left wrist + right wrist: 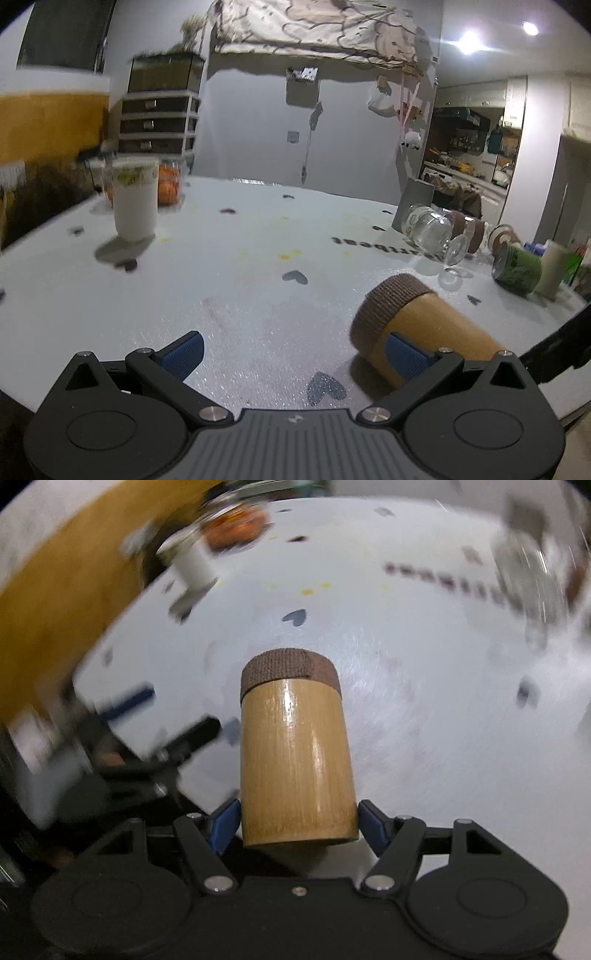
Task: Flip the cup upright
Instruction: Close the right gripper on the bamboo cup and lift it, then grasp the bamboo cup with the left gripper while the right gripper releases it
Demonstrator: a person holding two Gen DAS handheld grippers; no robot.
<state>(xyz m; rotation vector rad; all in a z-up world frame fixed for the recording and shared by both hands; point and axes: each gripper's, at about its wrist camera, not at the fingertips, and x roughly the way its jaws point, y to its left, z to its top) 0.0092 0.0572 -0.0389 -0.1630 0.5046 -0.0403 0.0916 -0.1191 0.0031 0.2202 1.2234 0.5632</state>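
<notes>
White heart-print table (258, 295), wooden cup (295, 768) in right gripper (297, 823), kitchen (476, 147) beyond

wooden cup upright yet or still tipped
Tipped. The wooden cup lies slanted, brown-wrapped end raised, base clamped in the right gripper above the table.

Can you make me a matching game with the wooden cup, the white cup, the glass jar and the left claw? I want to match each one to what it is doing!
Things:
1. wooden cup
2. white cup
3. glass jar
4. left claw

States:
A. standing upright
B. open, holding nothing
C. held in the right claw
D. lying on its side, see-through

Pairs: 1-C, 2-A, 3-D, 4-B
</notes>
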